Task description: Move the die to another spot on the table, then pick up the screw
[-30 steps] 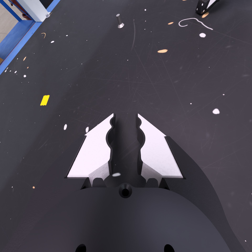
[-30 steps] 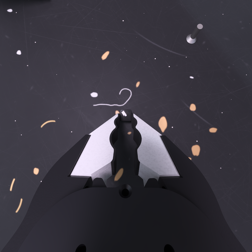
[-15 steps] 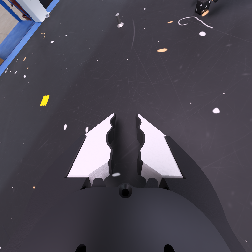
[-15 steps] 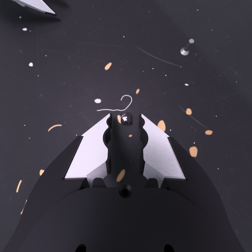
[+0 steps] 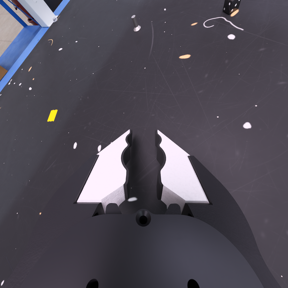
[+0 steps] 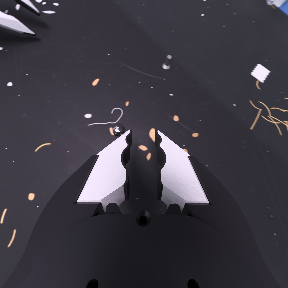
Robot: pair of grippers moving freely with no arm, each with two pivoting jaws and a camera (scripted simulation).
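Observation:
A small black die (image 6: 118, 129) with white pips rests on the dark table, just left of my right gripper's left fingertip; it also shows at the top right of the left wrist view (image 5: 231, 7). A silver screw (image 6: 166, 62) stands on its head farther ahead and right; in the left wrist view it (image 5: 135, 23) is far ahead. My right gripper (image 6: 143, 134) is open and empty, raised above the table. My left gripper (image 5: 143, 134) is open and empty; its white fingers (image 6: 17, 25) show at the right wrist view's top left.
The table (image 5: 155, 93) is dark, scratched and speckled with white and tan paint marks. A white square patch (image 6: 260, 72) lies at the right. A yellow patch (image 5: 52, 115) lies at the left. The table's blue edge (image 5: 20, 53) and a white post (image 5: 40, 12) are at top left.
My right gripper opened and let go of the die, then rose and drew back to the right; the die now sits on the table. My left gripper barely moved.

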